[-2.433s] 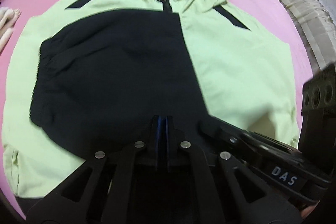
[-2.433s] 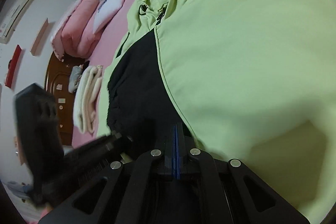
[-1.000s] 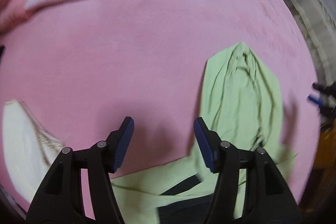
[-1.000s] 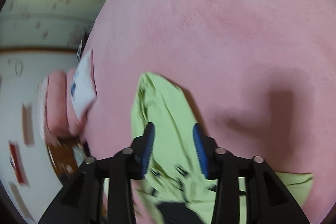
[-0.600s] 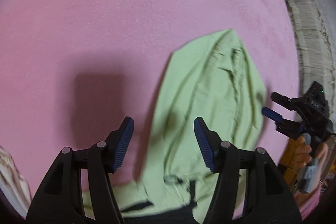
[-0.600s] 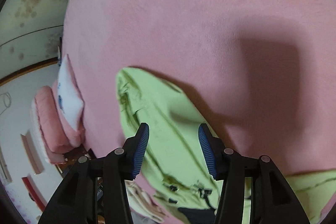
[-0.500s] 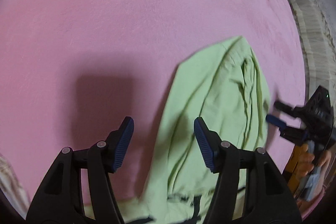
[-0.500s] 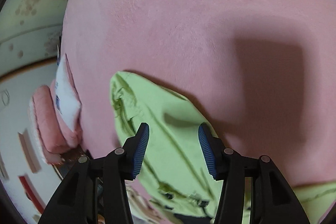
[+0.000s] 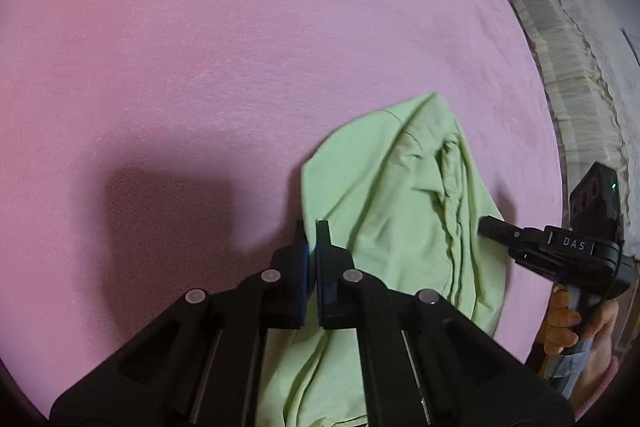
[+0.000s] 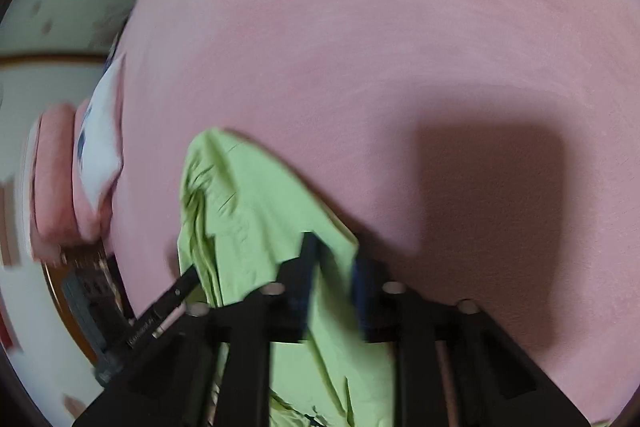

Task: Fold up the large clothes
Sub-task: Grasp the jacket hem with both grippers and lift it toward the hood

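The light green hood [image 9: 400, 207] of the jacket lies crumpled on the pink bed sheet [image 9: 240, 47], pointing away from me. My left gripper [image 9: 310, 231] is shut on the hood's left edge. At the hood's right edge my right gripper [image 9: 486, 227] is held by a hand [image 9: 568, 323]. In the right wrist view the right gripper [image 10: 334, 259] is blurred and its jaws are closing. The hood [image 10: 248, 219] lies in the narrow gap between them. The left gripper [image 10: 188, 277] shows at the hood's far side. The jacket's body is hidden below both views.
A white pillow [image 10: 100, 139] and a pink rolled quilt [image 10: 52, 179] lie at the bed's head. Striped beige bedding [image 9: 580, 67] hangs off the bed's right side. Beyond the hood the pink sheet stretches wide and flat.
Both grippers came down onto the hood. The left jaws went from wide open to shut on its left edge. The right jaws narrowed around its right edge.
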A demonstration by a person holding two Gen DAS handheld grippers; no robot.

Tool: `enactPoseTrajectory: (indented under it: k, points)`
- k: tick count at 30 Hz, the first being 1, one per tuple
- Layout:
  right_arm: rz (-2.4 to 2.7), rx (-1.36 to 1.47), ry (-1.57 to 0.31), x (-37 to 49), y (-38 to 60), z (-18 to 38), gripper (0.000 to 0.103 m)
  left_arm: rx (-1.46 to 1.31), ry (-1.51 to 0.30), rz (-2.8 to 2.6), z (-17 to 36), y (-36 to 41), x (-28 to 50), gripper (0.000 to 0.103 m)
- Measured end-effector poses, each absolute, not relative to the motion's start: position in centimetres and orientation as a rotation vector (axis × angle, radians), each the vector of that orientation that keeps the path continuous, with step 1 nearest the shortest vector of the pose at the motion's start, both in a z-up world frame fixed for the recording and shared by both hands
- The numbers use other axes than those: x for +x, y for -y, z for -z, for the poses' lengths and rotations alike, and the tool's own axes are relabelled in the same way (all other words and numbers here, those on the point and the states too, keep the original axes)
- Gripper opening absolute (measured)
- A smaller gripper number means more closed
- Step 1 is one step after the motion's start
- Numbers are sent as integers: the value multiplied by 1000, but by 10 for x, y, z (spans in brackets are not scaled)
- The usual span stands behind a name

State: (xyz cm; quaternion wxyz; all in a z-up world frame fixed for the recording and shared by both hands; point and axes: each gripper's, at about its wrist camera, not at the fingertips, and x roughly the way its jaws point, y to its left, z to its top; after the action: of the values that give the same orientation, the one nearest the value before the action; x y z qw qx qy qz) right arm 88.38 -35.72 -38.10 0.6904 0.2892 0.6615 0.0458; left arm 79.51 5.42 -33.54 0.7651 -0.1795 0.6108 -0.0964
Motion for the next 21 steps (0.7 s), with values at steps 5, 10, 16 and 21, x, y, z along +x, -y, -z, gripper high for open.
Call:
enactPoseTrajectory:
  k: [5,10,16,21]
  points:
    - [-248,591,-1371,871,341,337,6,-404,-1186,394,288,-53,770,0]
    - [-473,679,-1230,822,339,278,3,-441,-1061,555,241,-73,721,0]
    - [-695,669,-1082,734,348,201,3,-399,-1010,657,188,-105,644,0]
    - [-750,592,-1070,669,342,168,3,-321,-1070,707,180,-107,572,0]
